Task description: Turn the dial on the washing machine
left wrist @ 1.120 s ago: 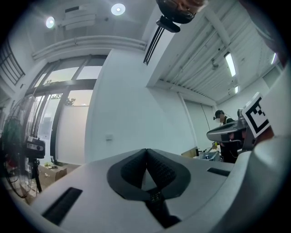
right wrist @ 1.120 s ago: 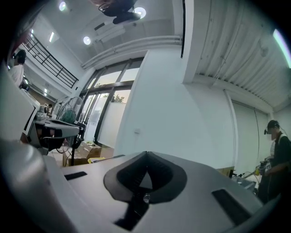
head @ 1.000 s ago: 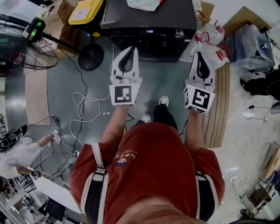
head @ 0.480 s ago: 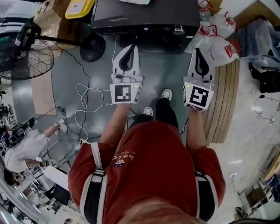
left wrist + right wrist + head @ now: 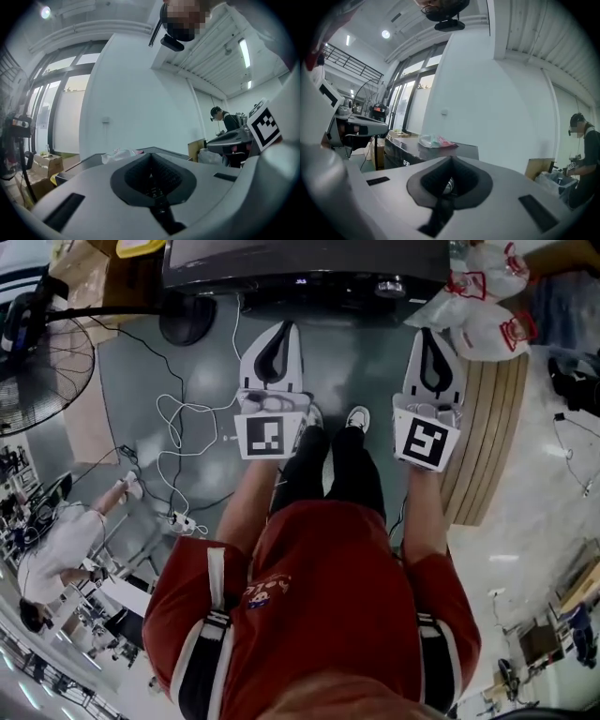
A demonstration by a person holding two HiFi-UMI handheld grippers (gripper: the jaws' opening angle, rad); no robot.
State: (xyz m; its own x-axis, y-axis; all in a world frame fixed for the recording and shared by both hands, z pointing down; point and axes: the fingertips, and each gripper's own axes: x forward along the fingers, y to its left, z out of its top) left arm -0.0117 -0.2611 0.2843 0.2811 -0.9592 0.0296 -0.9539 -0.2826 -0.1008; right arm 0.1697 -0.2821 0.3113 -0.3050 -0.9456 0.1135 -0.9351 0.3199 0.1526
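The grey floor (image 5: 375, 381) takes up most of the space. At its far end stands the washing machine (image 5: 309, 261), a dark box with a flat top. In the right gripper view a crumpled plastic bag (image 5: 435, 141) lies on that top.

The person in the red shirt (image 5: 319, 615) stands facing the machine with both arms held out in front. A standing fan (image 5: 42, 352) is off to the left. A stack of wooden boards (image 5: 487, 427) lies along the right side, with tied white bags (image 5: 483, 296) at its far end. A white cable (image 5: 178, 446) loops loosely across the floor by the left arm.

The left gripper (image 5: 286, 327) points at the machine's front. Its jaws are pressed together at the tips, with nothing between them. The right gripper (image 5: 427, 334) is level with it and well apart from it. Its jaws are also closed tip to tip and hold nothing.

The dial (image 5: 389, 287) is a small silvery knob on the front control strip, towards the right end of the strip. It sits ahead of the right gripper and a little to that gripper's left, and neither gripper touches it.
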